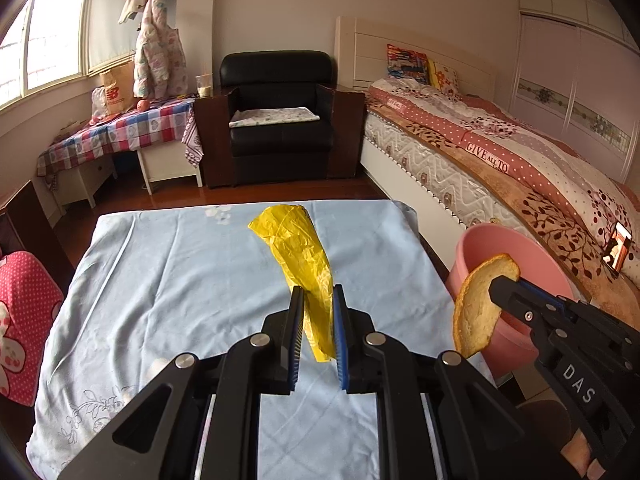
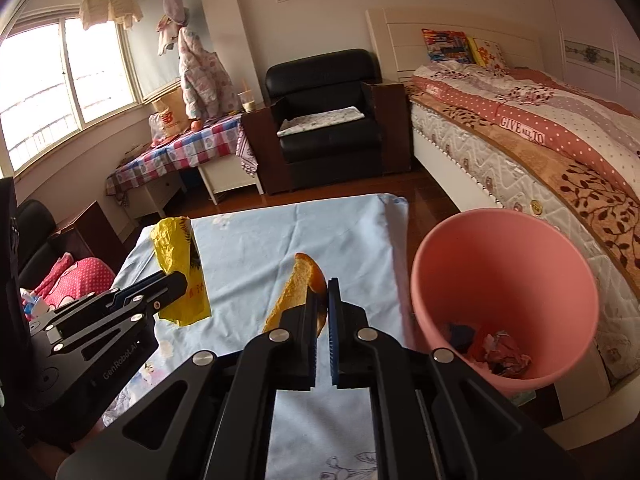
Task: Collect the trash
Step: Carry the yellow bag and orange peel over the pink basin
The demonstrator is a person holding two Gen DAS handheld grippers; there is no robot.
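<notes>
My left gripper (image 1: 316, 294) is shut on a crumpled yellow plastic bag (image 1: 296, 248), which hangs lifted above the light blue tablecloth (image 1: 168, 280). From the right wrist view the same yellow bag (image 2: 180, 264) shows at the left, in the left gripper (image 2: 176, 282). My right gripper (image 2: 322, 286) is shut on a piece of orange peel (image 2: 298, 284), held over the cloth's right part. That peel (image 1: 478, 312) and the right gripper (image 1: 500, 286) appear at the right of the left wrist view, in front of the pink bin (image 1: 480, 246).
The pink bin (image 2: 500, 248) stands beside the table's right edge and holds crumpled scraps (image 2: 496, 350). A bed (image 2: 540, 140) lies beyond it. A black armchair (image 1: 280, 120) and a checkered side table (image 1: 132, 128) stand at the far wall. A red dotted cushion (image 1: 24, 320) lies at the left.
</notes>
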